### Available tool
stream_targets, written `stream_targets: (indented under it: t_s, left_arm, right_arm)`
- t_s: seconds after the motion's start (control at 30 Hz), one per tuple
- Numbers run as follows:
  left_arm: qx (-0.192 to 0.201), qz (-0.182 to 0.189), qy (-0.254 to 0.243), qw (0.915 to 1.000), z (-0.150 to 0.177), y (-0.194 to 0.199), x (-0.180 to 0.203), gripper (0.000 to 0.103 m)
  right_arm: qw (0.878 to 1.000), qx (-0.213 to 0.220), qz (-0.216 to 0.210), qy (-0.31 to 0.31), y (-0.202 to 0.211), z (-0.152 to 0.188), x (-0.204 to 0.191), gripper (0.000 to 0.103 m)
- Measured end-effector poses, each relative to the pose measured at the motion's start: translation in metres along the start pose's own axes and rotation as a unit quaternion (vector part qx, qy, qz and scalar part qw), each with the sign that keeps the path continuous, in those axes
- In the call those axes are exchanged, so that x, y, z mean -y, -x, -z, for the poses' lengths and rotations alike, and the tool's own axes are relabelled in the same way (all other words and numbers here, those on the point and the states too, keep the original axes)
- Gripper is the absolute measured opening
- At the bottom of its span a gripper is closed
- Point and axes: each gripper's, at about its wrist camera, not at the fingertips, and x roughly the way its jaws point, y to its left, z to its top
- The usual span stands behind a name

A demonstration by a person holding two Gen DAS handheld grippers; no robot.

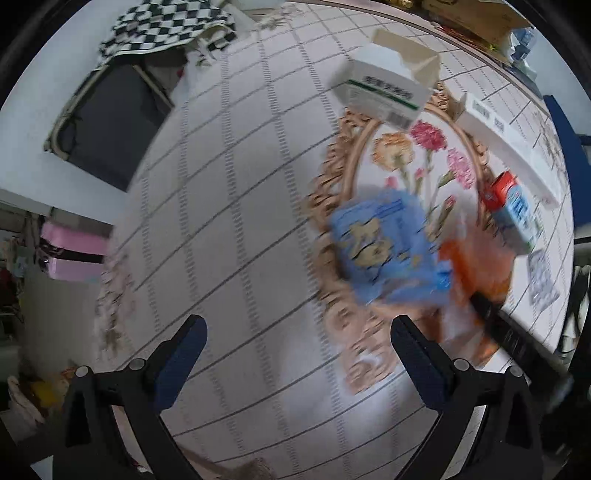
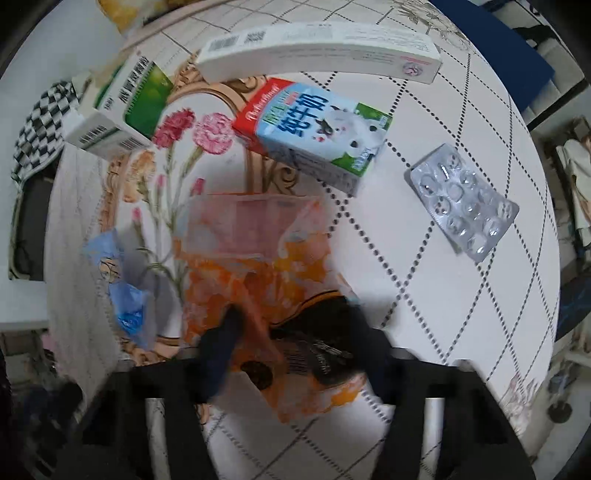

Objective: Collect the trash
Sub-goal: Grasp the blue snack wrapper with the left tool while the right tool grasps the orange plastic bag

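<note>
My left gripper (image 1: 297, 341) is open and empty above the round table, with the blue wrapper (image 1: 388, 251) ahead to its right. My right gripper (image 2: 295, 325) has its fingers around the orange plastic bag (image 2: 258, 266), which holds a dark packet (image 2: 321, 332); motion blur hides the grip. The blue wrapper also shows in the right wrist view (image 2: 125, 291), left of the bag. A milk carton (image 2: 314, 129), a green-and-white medicine box (image 2: 122, 107), a long white box (image 2: 317, 48) and an empty pill blister (image 2: 461, 203) lie on the table.
The tablecloth (image 1: 229, 206) has a grid pattern and a floral centre (image 1: 417, 162). The medicine box (image 1: 388, 85) and milk carton (image 1: 513, 206) lie beyond the wrapper. A chair with a checkered cloth (image 1: 166, 29) stands past the table's far left edge.
</note>
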Motion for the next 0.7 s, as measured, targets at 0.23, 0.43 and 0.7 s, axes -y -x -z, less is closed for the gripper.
stream_targets:
  t_s: [0.23,0.43,0.7]
  left_arm:
    - [-0.059,0.081,0.065,0.9928,-0.032,-0.036,0.024,0.101]
    - [-0.071,0.092,0.092,0.9889,-0.041,-0.064,0.026,0.056]
    - [0.002,0.038,-0.01,0.9992,-0.02,-0.041,0.033,0.007]
  right_arm:
    - [1.0,-0.001,0.015,-0.016,0.012,0.002,0.041,0.022]
    - [0.999,-0.009,0.017,-0.037,0.005,-0.002,0.061,0.022]
    - [0.999,-0.003,0.037,-0.025,0.0,-0.002,0.044,0.017]
